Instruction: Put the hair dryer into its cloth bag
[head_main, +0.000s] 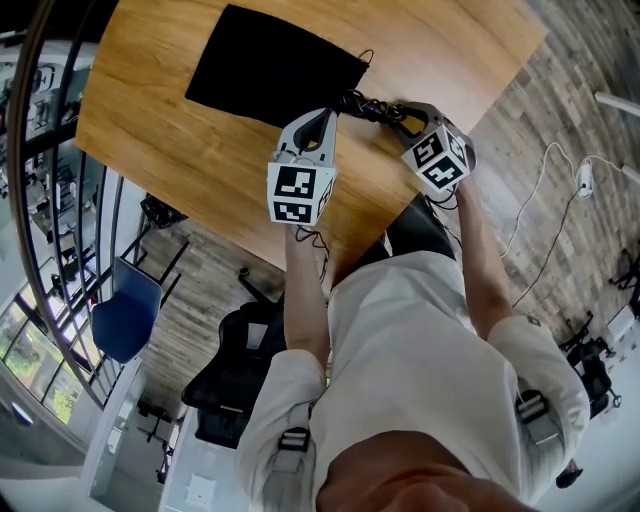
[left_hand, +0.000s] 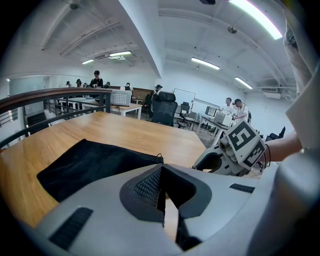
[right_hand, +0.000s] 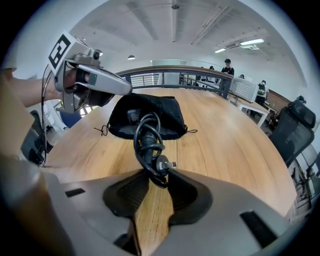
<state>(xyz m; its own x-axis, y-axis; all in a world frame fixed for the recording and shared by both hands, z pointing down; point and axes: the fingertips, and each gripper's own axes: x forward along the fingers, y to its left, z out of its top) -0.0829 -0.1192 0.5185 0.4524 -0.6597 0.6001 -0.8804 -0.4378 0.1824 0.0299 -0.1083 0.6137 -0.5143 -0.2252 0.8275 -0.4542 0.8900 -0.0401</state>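
right gripper view: right gripper clamps the cord between its jaws, cloth bag beyond; left gripper seemingly pinches its edge.

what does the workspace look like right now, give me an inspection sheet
surface: wooden table, no spills or marks seen
job's things: black cloth bag lies on the table; hair dryer body not seen
clutter: nothing seen
grippers: left gripper, fingers together at the bag's corner, cannot tell if they pinch it; right gripper, fingers shut on the power cord
cables: power cord coiled, plug by the fingers, leads to the bag; white cable on the floor
surroundings: railing, office chair, people at desks far off
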